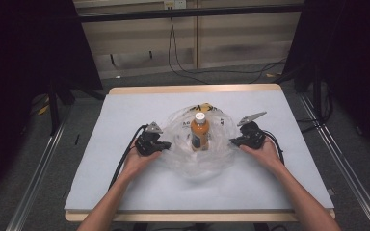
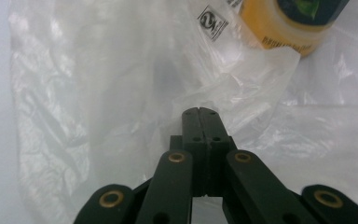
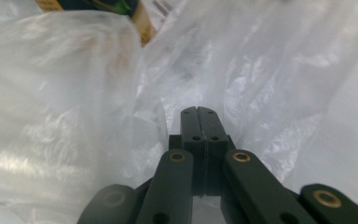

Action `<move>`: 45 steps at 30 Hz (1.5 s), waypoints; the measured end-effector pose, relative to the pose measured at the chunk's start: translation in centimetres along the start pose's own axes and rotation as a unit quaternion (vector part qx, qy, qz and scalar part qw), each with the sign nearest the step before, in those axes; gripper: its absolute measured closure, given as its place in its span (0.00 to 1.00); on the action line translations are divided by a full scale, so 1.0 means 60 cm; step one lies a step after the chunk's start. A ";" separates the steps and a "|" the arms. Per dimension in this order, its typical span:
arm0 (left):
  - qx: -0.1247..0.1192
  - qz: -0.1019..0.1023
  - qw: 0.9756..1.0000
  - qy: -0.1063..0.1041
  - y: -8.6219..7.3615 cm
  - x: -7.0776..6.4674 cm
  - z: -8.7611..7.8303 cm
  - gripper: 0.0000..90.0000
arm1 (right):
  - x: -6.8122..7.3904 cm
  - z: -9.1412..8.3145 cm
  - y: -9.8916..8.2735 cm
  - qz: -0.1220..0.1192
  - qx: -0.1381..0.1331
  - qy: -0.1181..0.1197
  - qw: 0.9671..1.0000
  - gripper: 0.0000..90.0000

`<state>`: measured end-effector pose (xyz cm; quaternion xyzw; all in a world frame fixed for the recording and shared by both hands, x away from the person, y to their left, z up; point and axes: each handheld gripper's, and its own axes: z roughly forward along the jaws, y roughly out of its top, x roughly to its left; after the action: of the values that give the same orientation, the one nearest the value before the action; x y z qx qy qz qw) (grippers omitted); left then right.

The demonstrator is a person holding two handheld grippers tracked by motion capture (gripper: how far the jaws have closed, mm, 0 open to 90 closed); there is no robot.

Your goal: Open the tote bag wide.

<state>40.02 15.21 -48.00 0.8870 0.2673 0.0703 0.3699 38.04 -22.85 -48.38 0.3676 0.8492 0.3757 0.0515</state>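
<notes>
An orange drink bottle with a white cap stands upright in the middle of a crumpled clear plastic bag on the white table cover. My left gripper lies at the bag's left edge, my right gripper at its right edge. In the left gripper view the jaws are pressed together just over the bag's folds, with the bottle's base beyond at the upper right. In the right gripper view the shut jaws point into the bag, and the bottle peeks in at the top.
The white cover spans the wooden table, with bare room in front of and behind the bag. Black cables run across the floor beyond the far edge. Metal rails flank both sides.
</notes>
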 end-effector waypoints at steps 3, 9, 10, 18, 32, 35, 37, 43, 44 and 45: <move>-0.007 -0.010 1.000 -0.010 -0.004 0.004 -0.003 1.00 | 0.000 -0.009 -0.009 0.003 -0.004 -0.011 1.000 1.00; -0.049 -0.004 0.998 -0.040 0.010 -0.012 -0.014 1.00 | 0.007 -0.013 -0.008 0.011 -0.039 0.001 0.999 1.00; -0.052 -0.003 0.998 -0.038 0.012 -0.014 -0.019 1.00 | 0.008 -0.017 -0.007 0.012 -0.052 0.005 0.999 1.00; -0.109 0.014 0.992 -0.057 0.023 -0.042 -0.050 1.00 | 0.023 -0.062 -0.001 0.025 -0.137 0.011 0.990 1.00; -0.221 0.009 0.975 -0.004 -0.014 -0.062 -0.136 0.49 | 0.070 -0.137 -0.032 0.021 -0.238 -0.020 0.971 0.27; -0.219 0.006 0.976 0.011 -0.026 -0.066 -0.148 0.29 | 0.086 -0.150 -0.046 0.027 -0.250 -0.030 0.967 0.10; -0.217 0.003 0.976 0.013 -0.035 -0.068 -0.155 0.24 | 0.095 -0.158 -0.054 0.023 -0.253 -0.045 0.966 0.05; -0.227 0.004 0.974 0.027 -0.073 -0.082 -0.174 0.11 | 0.111 -0.179 -0.087 0.028 -0.262 -0.073 0.962 0.03; -0.228 0.002 0.973 0.026 -0.081 -0.083 -0.178 0.10 | 0.111 -0.184 -0.094 0.030 -0.262 -0.078 0.961 0.03; -0.233 -0.001 0.972 0.029 -0.088 -0.083 -0.181 0.09 | 0.109 -0.188 -0.100 0.034 -0.265 -0.079 0.960 0.03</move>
<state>30.07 22.36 -43.52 0.7737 0.2549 0.1560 0.5586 25.66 -27.96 -43.17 0.3980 0.6997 0.5582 0.2012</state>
